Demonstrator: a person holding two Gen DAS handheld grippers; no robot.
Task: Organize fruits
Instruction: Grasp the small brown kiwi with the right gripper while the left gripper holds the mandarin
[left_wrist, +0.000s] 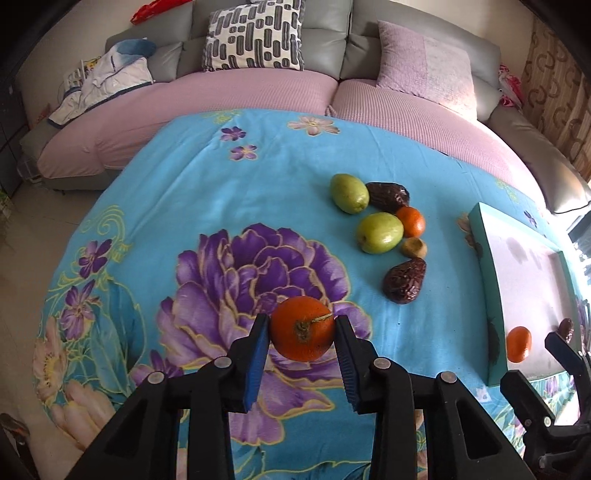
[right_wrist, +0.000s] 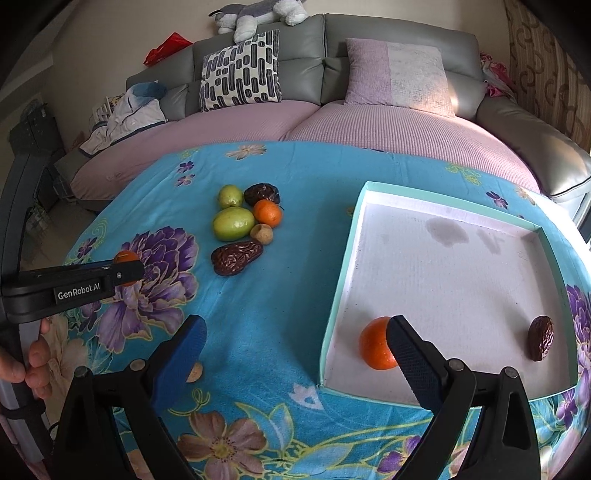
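Left gripper (left_wrist: 302, 334) clamping orange (left_wrist: 302, 329) between pads. Right gripper (right_wrist: 295, 341) gaping wide, gripping nothing; tray (right_wrist: 338, 291) orange (right_wrist: 375, 345) sitting at 3 o'clock.

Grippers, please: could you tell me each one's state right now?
Left gripper: shut on the tangerine.
Right gripper: open, holding nothing.

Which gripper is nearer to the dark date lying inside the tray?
Right. The right gripper hangs open across the tray's near left corner, the date just right of it. The left gripper, shut on an orange, is over the purple flower print, well left of the tray.
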